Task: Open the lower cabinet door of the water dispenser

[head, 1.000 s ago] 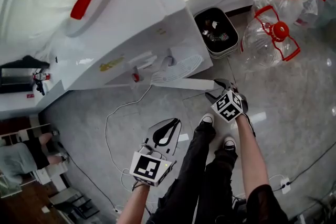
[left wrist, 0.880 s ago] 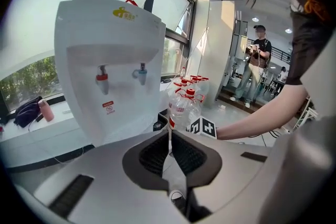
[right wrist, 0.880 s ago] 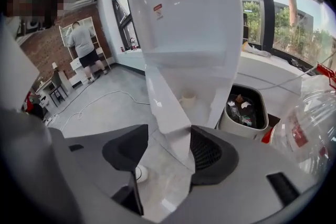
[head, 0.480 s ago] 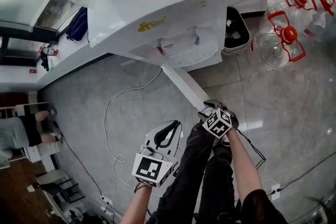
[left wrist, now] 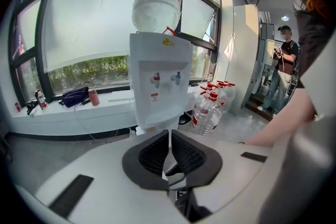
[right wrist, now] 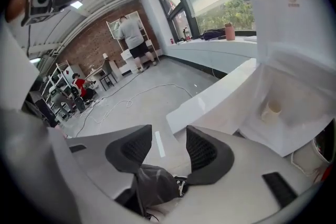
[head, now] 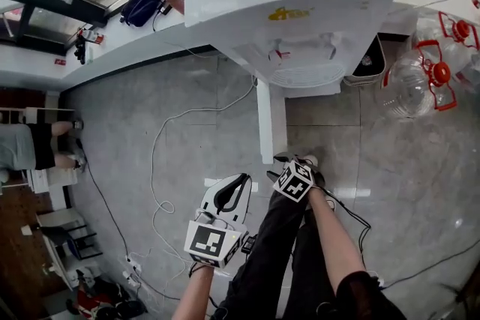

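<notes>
- Left gripper [left wrist: 169,136]: jaws pressed together and empty. It hangs over the floor left of the door, points at the dispenser, and has no part in this step.
- Dispenser [head: 300,4]: stands at the far edge of the floor, against the window ledge.
- Door [head: 271,120]: the lower one, already swung wide. It sticks straight out from the dispenser's front toward the person, with its free end nearest them.
- Right gripper [right wrist: 169,134]: at the door's free end, jaws spread. They have just been closing a little and pinch nothing. Only floor shows between the pads, and the door's corner is just ahead of them.
- Step: looks like the end of the pull. The door reads as open, so the task seems all but done.
- Next: probably back the right gripper off the free end without nudging the door shut. If it needs to go wider, catch that end again and swing it further.
- Bottles [head: 420,79]: on the floor right of the dispenser, well apart from the door and not in the way.
</notes>
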Available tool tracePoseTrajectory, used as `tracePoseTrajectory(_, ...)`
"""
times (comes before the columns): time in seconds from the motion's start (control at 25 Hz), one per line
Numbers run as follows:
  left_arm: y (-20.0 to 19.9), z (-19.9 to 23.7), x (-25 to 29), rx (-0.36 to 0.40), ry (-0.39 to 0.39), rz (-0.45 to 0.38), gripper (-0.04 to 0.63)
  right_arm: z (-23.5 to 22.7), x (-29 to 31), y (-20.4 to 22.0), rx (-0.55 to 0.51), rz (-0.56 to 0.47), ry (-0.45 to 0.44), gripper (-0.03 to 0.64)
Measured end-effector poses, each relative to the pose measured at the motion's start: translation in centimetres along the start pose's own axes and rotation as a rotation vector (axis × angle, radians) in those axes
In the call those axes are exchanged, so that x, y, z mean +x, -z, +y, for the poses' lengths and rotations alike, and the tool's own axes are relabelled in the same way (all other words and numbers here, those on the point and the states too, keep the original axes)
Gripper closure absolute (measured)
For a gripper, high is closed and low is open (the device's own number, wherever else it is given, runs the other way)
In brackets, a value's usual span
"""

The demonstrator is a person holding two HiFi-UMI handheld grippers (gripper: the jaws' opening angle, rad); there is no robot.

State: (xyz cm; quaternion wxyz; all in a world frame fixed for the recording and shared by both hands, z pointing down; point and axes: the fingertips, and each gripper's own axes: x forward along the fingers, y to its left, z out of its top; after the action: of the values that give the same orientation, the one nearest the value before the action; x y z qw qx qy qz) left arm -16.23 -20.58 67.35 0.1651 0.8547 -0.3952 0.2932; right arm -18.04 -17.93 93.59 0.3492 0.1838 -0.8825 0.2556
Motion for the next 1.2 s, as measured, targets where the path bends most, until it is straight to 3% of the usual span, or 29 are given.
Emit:
tracePoseTrajectory(0.28, -0.2, 0.4, -4.6, -0.069, -0.078, -0.021, 0.569, 2.6, -6.8, -3.5, -0.004, -0.090, -0.008, 0.403)
tracePoseTrajectory(0.52, -3.3, -4.2, -9.1, -0.048, -0.031, -0.027, 0.569, 4.4, -18.7, -8.0, 0.082, -0.229, 0.076, 0.433)
tracePoseTrajectory(0.76, -9.8, -9.1, -14.2, -0.041, 0.009, -0.087, 0.569, 6.8, -32.8, -13.0, 0.119, -0.354, 0.190, 0.453)
tracePoseTrajectory(0.96, -14.7, -11.6, -18.0, -0.011, 0.007, -0.126, 0.569, 9.1, -41.4, -14.4, 0.162, -0.415, 0.259, 0.463)
tracePoseTrajectory(1.2, -16.9, -14.5, -20.8, 0.020, 0.051, -0.128, 0.569, 11.6, -48.1, -15.2, 0.195, -0.499, 0.306, 0.480)
